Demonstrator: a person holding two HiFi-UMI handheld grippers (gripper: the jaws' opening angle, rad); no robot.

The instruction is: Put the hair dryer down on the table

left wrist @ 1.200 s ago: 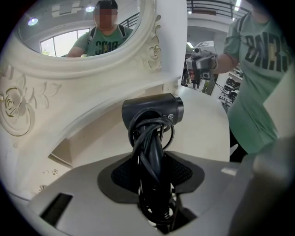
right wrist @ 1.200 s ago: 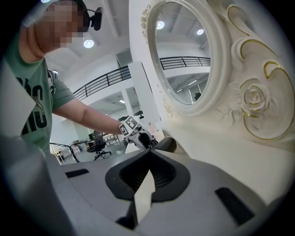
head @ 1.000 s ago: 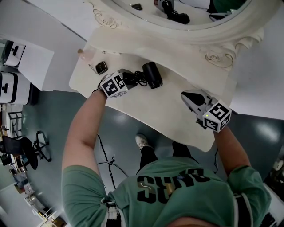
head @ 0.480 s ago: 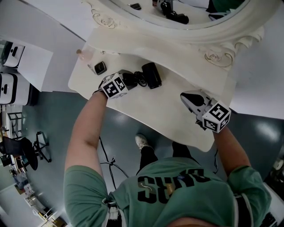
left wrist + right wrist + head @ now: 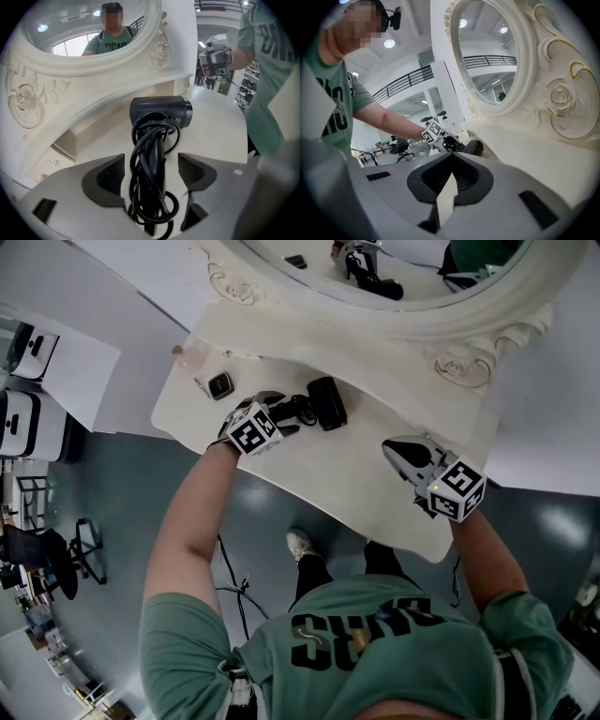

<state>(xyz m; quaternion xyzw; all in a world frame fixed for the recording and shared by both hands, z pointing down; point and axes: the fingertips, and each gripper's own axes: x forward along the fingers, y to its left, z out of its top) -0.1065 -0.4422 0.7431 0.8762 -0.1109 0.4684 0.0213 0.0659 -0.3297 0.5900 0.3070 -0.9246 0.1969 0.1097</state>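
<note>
The black hair dryer (image 5: 326,401) lies on the cream dressing table (image 5: 347,479), its cord wound round the handle. In the left gripper view the hair dryer (image 5: 161,111) points away, with its handle and cord running back between the jaws. My left gripper (image 5: 285,412) (image 5: 151,165) is opening: there is a gap on both sides between the pads and the handle. My right gripper (image 5: 394,446) (image 5: 451,158) hovers over the table's right part, shut with nothing in it.
An ornate cream mirror frame (image 5: 412,298) rises along the table's far side. A small dark square item (image 5: 219,384) and a pinkish bottle (image 5: 192,354) sit at the far left corner. The table's front edge (image 5: 309,507) drops to grey floor.
The left jaws have opened off the hair dryer's handle, and the dryer now rests on the table. The right gripper has stayed in place.
</note>
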